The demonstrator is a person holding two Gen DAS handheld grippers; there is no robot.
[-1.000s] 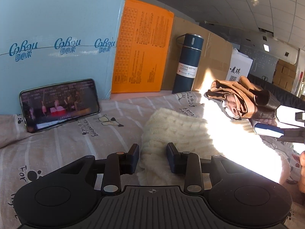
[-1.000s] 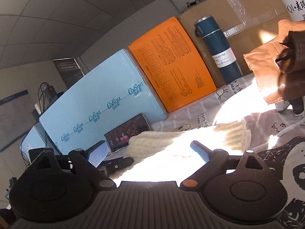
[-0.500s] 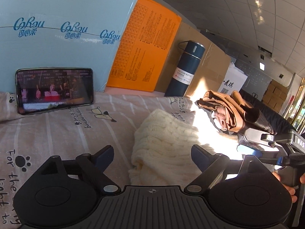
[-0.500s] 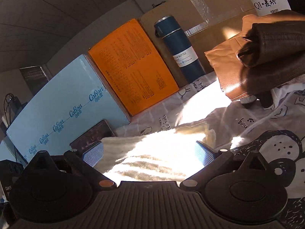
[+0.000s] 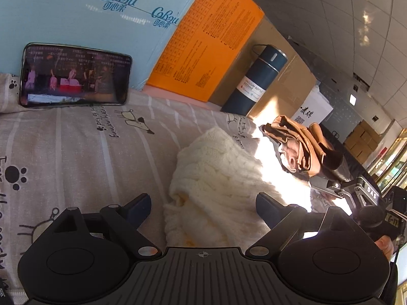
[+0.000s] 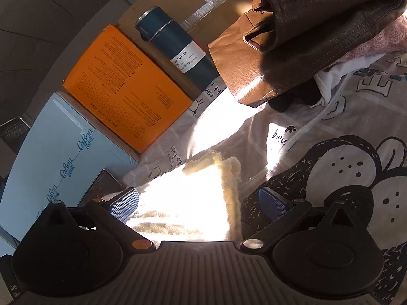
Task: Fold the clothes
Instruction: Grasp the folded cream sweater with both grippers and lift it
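A cream knitted sweater (image 5: 218, 172) lies folded on the printed bedsheet (image 5: 76, 137), partly in harsh sunlight. My left gripper (image 5: 203, 207) is open, its fingers spread on either side of the sweater's near end, holding nothing. My right gripper (image 6: 199, 203) is open too, just above the sweater's sunlit edge (image 6: 229, 178). The right gripper's body shows at the right edge of the left wrist view (image 5: 356, 193). A pile of brown leather clothing (image 5: 302, 145) lies beyond the sweater; it also fills the top right of the right wrist view (image 6: 292, 40).
A phone (image 5: 73, 76) playing video leans on a light blue box (image 5: 89, 12). An orange box (image 5: 211, 50), a dark blue vacuum bottle (image 5: 254, 81) and a cardboard box (image 5: 287, 86) line the back. A garment with a black cartoon print (image 6: 343, 178) lies at right.
My left gripper opened wide from nearly shut and let go of the sweater, then drew back. My right gripper moved closer over the sweater's edge and tilted.
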